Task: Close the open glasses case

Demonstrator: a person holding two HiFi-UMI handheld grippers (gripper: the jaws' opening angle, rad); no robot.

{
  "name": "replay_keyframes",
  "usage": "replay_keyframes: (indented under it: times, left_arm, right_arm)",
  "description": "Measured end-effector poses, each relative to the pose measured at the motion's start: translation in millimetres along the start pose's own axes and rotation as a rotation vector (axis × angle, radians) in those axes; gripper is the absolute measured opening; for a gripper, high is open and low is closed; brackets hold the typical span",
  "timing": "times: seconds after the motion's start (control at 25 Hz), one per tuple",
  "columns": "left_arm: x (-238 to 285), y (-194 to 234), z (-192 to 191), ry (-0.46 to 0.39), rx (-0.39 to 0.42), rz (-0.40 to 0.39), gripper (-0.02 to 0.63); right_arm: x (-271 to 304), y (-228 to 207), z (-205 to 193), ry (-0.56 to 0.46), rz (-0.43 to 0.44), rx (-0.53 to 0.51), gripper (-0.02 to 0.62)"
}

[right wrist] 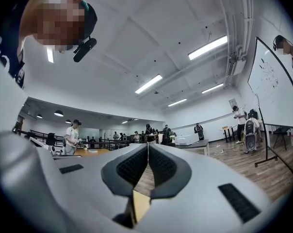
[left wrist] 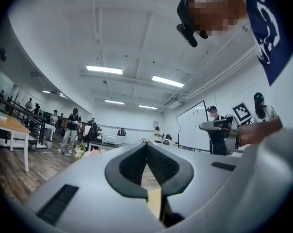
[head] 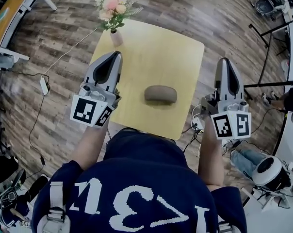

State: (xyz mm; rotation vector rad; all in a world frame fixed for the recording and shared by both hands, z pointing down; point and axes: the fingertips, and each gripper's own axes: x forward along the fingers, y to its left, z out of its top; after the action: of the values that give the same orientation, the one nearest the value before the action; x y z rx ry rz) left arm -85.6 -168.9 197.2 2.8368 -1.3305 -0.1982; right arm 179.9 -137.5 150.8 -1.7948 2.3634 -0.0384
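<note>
head view: a yellow table [head: 156,52] stood on a wood floor [head: 64,28], seen from steeply above over the person's dark blue shirt [head: 137,178].
glasses case [head: 160,94]: brown and oval, it lay near the middle of the table, a little towards the near edge, with its lid down and shut; nothing touched it.
vase [head: 116,37]: it stood at the table's far left corner with pink flowers [head: 112,4] in it, well apart from the case.
left gripper [head: 116,56]: it was held over the table's left edge, pointing away from the person, left of the case and clear of it.
left gripper view: the claw was closed tip to tip and empty; a strip of yellow table showed below the tips.
right gripper [head: 224,62]: it was held just off the table's right edge, over the floor, apart from the case.
right gripper view: the claw was closed, pads together, with nothing between them.
room: people [left wrist: 71,125] and a whiteboard [left wrist: 192,125] were in the background.
</note>
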Motion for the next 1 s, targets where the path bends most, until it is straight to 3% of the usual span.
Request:
replay_keyframes:
  times: [0.52,0.72,0.92,1.0]
  left_arm:
    - [-6,-24,-50,0.052,-0.045,-0.01,0.012]
    - [-9,-41,-89,0.119,-0.096,-0.046,0.014]
    - [-16,-56,-123,0.171,-0.186,-0.107,0.014]
    - [-18,-61,-136,0.194,-0.201,-0.113,0.014]
  right_arm:
    - [-14,-10,-59,0.089,0.021,0.036,0.029]
    - [-23,-7,-122,0.248,0.058,0.032,0.029]
    - [-40,8,-201,0.482,0.117,-0.138,0.031]
    - [-48,12,-224,0.529,0.136,-0.126,0.031]
